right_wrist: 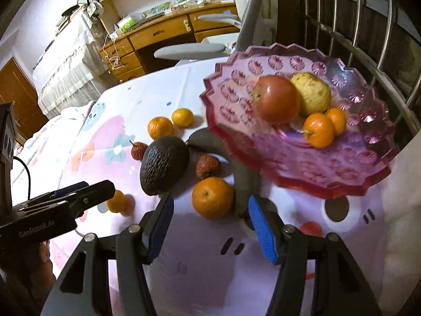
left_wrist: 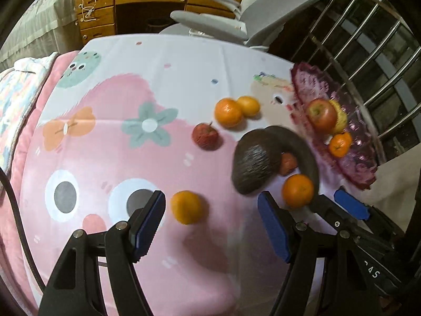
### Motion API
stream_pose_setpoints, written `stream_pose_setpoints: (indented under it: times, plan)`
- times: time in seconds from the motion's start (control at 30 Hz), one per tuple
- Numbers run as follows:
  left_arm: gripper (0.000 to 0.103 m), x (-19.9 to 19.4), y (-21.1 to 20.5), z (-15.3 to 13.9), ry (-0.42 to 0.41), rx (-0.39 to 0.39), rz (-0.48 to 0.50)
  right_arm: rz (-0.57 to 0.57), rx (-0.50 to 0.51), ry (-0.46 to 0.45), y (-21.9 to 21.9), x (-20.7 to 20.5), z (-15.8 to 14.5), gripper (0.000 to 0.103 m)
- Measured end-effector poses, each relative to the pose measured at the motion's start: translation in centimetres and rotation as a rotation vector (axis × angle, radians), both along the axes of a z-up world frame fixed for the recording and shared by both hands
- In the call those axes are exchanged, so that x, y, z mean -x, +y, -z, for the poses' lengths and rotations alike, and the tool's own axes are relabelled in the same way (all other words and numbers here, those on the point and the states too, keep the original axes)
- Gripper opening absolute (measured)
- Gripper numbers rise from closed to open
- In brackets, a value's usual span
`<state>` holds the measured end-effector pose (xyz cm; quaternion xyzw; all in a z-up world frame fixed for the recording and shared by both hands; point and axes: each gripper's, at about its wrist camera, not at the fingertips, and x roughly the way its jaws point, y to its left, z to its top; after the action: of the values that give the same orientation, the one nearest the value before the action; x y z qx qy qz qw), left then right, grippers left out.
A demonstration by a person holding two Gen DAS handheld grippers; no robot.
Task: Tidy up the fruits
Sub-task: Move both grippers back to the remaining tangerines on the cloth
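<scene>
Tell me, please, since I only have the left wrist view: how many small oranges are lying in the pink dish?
Observer: Two. The right wrist view shows a second small orange tucked behind the first small orange in the pink dish.
Operator: Thank you. What is the yellow thing behind the apple?
Observer: A whole yellowish, rough-skinned fruit leaning against the apple; its kind is unclear.
Operator: Is the right hand-held gripper holding anything?
Observer: No. The right hand-held gripper is open and empty, with the large orange on the cloth just ahead of it.
</scene>
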<state>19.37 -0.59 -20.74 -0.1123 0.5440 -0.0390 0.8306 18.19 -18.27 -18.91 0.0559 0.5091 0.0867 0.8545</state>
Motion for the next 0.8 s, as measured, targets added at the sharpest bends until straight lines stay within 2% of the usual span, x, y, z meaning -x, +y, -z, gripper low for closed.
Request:
stream_pose_setpoints:
  times: [0.2, 0.3, 0.47, 0.8]
  plan:
    - [0.070, -0.5, 0.6, 1.8, 0.040, -0.018, 0.010, -0.018, 0.049, 0.032, 1.5, -0.2, 1.8, 0.060]
    - [0.067, -0.7, 0.8, 2.5, 0.054, -0.017, 0.013, -0.016, 0.076, 0.013, 1.9, -0.1, 2.1, 0.060]
    - [0.054, -1.3, 0.9, 3.5, 0.077, 0.001, 0.020, -0.004, 0.127, -0.005, 2.5, -0.1, 2.9, 0.060]
    - [0.037, -1.7, 0.7, 4.0, 0.076, -0.005, 0.037, -0.042, 0.236, -0.036, 4.0, -0.5, 3.6, 0.060]
